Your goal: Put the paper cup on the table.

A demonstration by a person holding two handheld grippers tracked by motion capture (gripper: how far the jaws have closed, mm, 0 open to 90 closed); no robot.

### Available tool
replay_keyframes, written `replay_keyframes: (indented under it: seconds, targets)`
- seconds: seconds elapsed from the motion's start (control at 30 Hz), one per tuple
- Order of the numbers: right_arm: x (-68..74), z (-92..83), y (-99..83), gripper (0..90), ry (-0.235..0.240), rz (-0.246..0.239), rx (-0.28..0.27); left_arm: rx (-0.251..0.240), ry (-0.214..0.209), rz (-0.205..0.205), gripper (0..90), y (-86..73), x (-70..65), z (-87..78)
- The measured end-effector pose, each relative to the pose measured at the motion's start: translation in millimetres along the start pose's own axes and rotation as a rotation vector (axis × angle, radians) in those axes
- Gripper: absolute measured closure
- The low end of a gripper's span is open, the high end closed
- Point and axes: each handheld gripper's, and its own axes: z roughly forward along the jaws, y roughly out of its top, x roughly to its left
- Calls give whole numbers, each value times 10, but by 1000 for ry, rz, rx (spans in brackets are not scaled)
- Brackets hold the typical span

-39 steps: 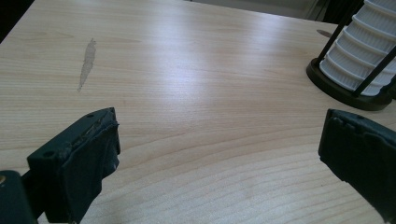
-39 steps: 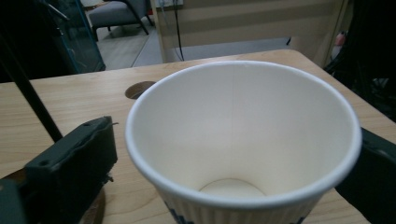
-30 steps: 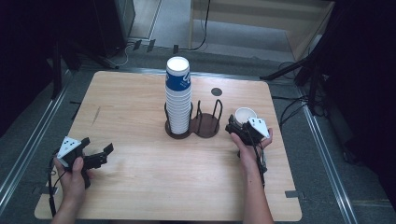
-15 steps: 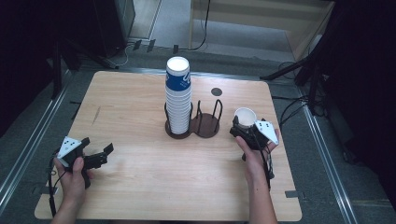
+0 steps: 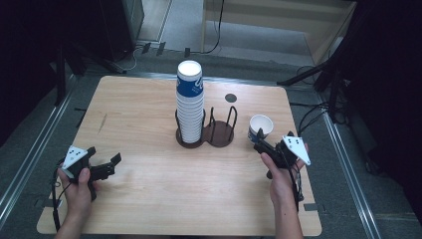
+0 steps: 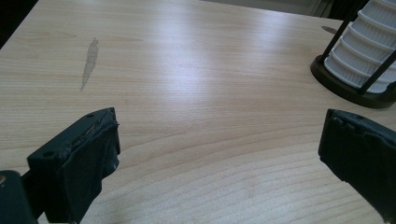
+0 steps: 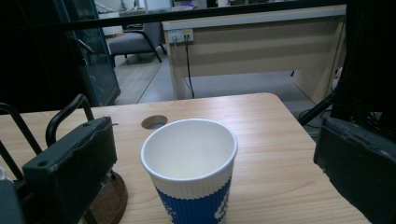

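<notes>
High view: the right gripper (image 5: pixel 261 141) is sitting at the right of centre, just beside a single paper cup (image 5: pixel 261 127) standing upright on the table (image 5: pixel 149 199); whether a jaw is touching the cup wall cannot be told here. The cup stack (image 5: pixel 189 102) is filling the left ring of the dark holder (image 5: pixel 220 133) at mid-frame. The left gripper (image 5: pixel 110 165) is resting at lower left, jaws wide, well apart from everything.

Left gripper view: its jaws are gaping over bare wood; the stack's base is showing at the upper right.

Right gripper view: the cup (image 7: pixel 190 168) is standing centred at the bottom between jaws spread wide, gripping nothing. To grasp it well, the person is best closing gently on the ribbed blue band below the rim, keeping the cup vertical, as thin paper probably crushes easily.
</notes>
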Motion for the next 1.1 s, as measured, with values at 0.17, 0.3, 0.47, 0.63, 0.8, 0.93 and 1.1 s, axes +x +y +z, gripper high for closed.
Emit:
replay_keyframes:
  seconds: [0.17,0.3,0.47,0.63,0.8,0.93,1.1]
  targets:
    - [-79,-105,16,0,-11,-1,-7,1,-1,1,0,-1,1,0]
    - [-164,-194,14,0,-17,4,-12,1,0,0,0,-1,-1,-1]
    - [-256,-281,-13,0,-28,7,-11,0,-1,-1,0,-1,0,-2]
    - [-346,-370,-48,0,-43,1,-10,2,-1,2,0,-2,-2,-3]
    - [-420,-454,-91,0,-48,-16,-5,0,-1,2,0,-3,-4,-3]
    - [-485,-517,-140,0,-54,-24,1,1,-2,1,0,-4,-3,-6]
    - [-582,-603,-191,0,-61,-17,7,0,-6,6,0,-5,-6,-8]
